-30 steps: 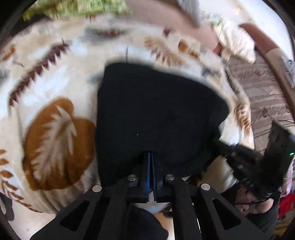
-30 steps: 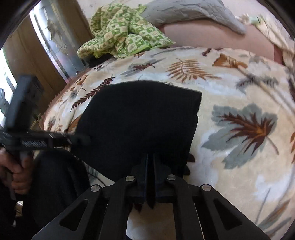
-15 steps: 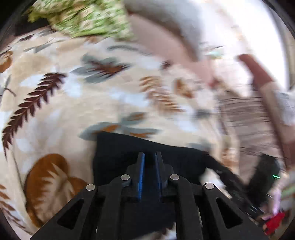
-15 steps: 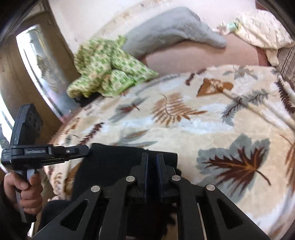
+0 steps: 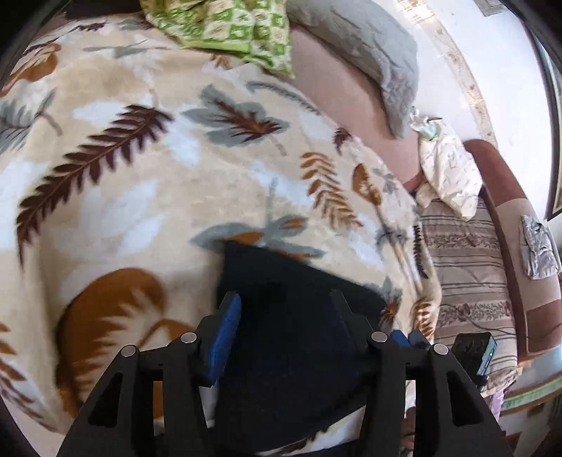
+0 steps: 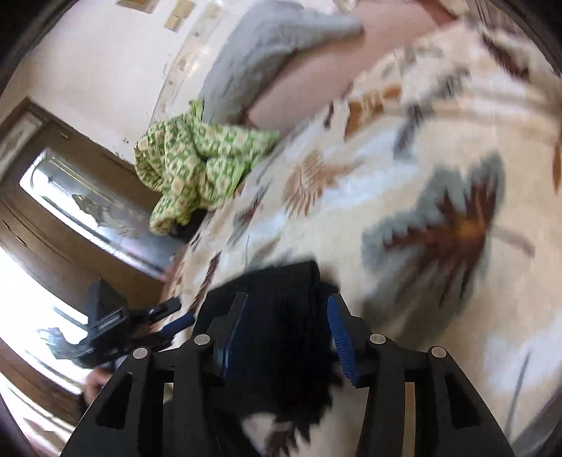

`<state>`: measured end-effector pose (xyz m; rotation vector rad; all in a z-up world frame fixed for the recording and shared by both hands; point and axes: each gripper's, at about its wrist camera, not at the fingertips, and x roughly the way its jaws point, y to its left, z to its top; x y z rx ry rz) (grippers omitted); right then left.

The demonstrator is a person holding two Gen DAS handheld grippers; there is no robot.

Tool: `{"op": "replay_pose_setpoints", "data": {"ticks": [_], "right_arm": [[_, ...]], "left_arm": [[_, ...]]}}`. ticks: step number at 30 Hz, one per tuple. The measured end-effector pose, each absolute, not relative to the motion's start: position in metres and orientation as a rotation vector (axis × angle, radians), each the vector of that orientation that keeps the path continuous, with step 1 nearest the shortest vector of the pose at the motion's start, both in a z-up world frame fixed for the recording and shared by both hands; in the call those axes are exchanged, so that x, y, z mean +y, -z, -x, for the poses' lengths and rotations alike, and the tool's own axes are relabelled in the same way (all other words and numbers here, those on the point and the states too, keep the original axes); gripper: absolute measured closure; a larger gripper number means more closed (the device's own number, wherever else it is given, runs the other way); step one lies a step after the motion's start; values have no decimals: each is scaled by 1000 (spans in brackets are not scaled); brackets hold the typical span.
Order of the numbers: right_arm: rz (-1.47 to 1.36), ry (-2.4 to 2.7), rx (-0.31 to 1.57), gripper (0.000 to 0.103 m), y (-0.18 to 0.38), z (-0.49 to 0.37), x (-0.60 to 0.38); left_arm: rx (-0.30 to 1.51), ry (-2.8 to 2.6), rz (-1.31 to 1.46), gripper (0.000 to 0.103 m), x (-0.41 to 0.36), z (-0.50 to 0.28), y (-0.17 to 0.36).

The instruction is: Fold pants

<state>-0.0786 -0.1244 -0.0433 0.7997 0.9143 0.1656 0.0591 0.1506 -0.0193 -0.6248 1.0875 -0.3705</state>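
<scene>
The black pants [image 5: 291,337] lie folded into a small dark bundle on a cream blanket [image 5: 140,182] with leaf prints. My left gripper [image 5: 284,306] is open, its jaws spread above the bundle's near part, holding nothing. In the right wrist view the same pants [image 6: 281,316] lie under my right gripper [image 6: 286,309], which is also open and empty. The other gripper shows at the left edge of the right wrist view [image 6: 116,323] and at the lower right of the left wrist view [image 5: 474,351].
A green patterned cloth [image 5: 228,31] and a grey pillow [image 5: 368,52] lie at the far side of the bed. A pale cloth bundle [image 5: 446,172] and a striped sofa [image 5: 467,281] are on the right. A wooden door [image 6: 70,197] stands at left.
Both grippers were shut on the pants' edge and carried it forward over the bundle. Now both have opened and let the pants go, leaving a smaller folded bundle.
</scene>
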Motion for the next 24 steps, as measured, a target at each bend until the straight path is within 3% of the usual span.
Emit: {"op": "replay_pose_setpoints", "data": {"ticks": [5, 9, 11, 14, 16, 24], "right_arm": [[-799, -206, 1091, 58, 74, 73, -110], [-812, -209, 1072, 58, 79, 70, -109], [-793, -235, 1069, 58, 78, 67, -103], [-772, -249, 1061, 71, 73, 65, -99], [-804, -261, 1020, 74, 61, 69, -107], [-798, -181, 929, 74, 26, 46, -159]], "left_arm": [[1233, 439, 693, 52, 155, -68, 52], [1270, 483, 817, 50, 163, -80, 71], [1273, 479, 814, 60, 161, -84, 75], [1262, 456, 748, 74, 158, -85, 69], [1253, 449, 742, 79, 152, -84, 58], [1140, 524, 699, 80, 101, -128, 9]]}}
